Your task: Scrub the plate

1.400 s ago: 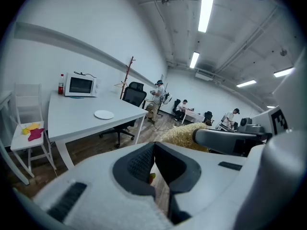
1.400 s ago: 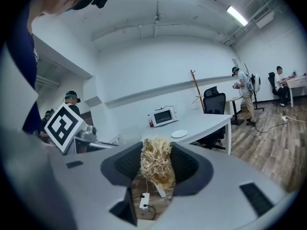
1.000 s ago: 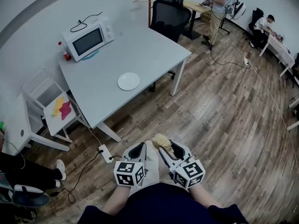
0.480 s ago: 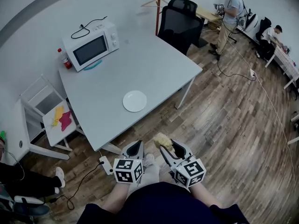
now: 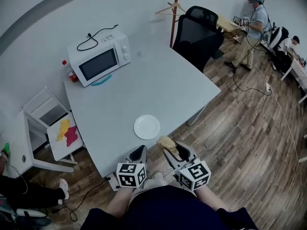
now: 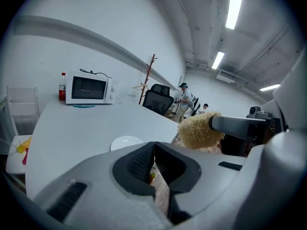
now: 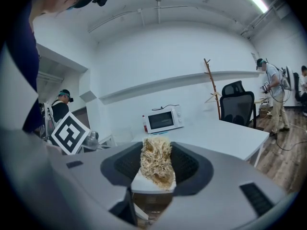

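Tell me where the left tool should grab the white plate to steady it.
I'd pinch the plate at its near rim, coming in low from the table edge nearest you. It lies flat, so only the thin rim offers a bite. The left tool is shut; open it first.

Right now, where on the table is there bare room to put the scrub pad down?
The table is bare between microwave and plate, and from the plate right toward the office chair corner. Crowded only at the back left: microwave, bottle.
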Motion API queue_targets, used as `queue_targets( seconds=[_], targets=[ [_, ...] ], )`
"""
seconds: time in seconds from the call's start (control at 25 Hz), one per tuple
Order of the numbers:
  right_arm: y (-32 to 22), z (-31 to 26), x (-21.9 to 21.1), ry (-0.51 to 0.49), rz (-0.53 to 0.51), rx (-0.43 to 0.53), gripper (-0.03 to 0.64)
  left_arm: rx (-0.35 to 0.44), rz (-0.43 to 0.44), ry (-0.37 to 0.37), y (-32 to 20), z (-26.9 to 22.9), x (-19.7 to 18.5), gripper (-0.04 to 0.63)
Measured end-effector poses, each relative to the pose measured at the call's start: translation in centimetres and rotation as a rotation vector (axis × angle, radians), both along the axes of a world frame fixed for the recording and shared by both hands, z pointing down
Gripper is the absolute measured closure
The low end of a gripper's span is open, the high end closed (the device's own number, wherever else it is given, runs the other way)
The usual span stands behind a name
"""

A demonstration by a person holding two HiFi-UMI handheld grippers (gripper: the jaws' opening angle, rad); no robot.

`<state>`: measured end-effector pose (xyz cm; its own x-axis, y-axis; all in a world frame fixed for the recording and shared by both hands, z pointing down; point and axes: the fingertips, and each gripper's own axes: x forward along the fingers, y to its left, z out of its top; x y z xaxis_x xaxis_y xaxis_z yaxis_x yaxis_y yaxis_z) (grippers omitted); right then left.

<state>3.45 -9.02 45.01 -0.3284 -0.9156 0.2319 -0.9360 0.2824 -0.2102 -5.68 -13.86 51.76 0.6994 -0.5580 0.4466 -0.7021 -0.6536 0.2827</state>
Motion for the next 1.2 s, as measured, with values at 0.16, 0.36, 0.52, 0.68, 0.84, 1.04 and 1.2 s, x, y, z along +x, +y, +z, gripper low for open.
queue_targets(
  seconds=[0.16, 0.36, 0.52, 0.68, 0.84, 1.04, 1.2],
  targets=[
    [-2.8, 0.5, 0.5, -0.005, -0.007, -0.013, 0.436, -0.003, -0.009, -0.007, -2.7, 0.6, 0.3, 0.577],
    [-4.2, 1.9, 1.1, 0.003, -0.013, -0.054, 0.436, -0.032, -0.041, -0.017, -4.2, 2.2, -0.3, 0.577],
    [-5.1, 3.4, 2.3, 0.002, -0.017, -0.092, 0.436, -0.053, -0.083, -0.03, -5.2, 3.5, -0.8, 0.577],
    [-6.4, 4.9, 2.8, 0.008, -0.071, -0.127, 0.436, -0.078, -0.142, -0.046, -6.0, 5.0, -1.3, 0.577],
    [-8.7, 6.5, 2.5, 0.037, -0.172, -0.154, 0.436, -0.096, -0.222, -0.069, -7.2, 6.4, -2.2, 0.577],
    [-11.9, 8.6, 2.3, 0.089, -0.278, -0.19, 0.436, -0.159, -0.27, -0.097, -8.8, 8.9, -2.2, 0.575],
    [-14.1, 10.8, 1.9, 0.12, -0.347, -0.23, 0.436, -0.24, -0.305, -0.07, -10.6, 11.2, -2.1, 0.575]
  ],
)
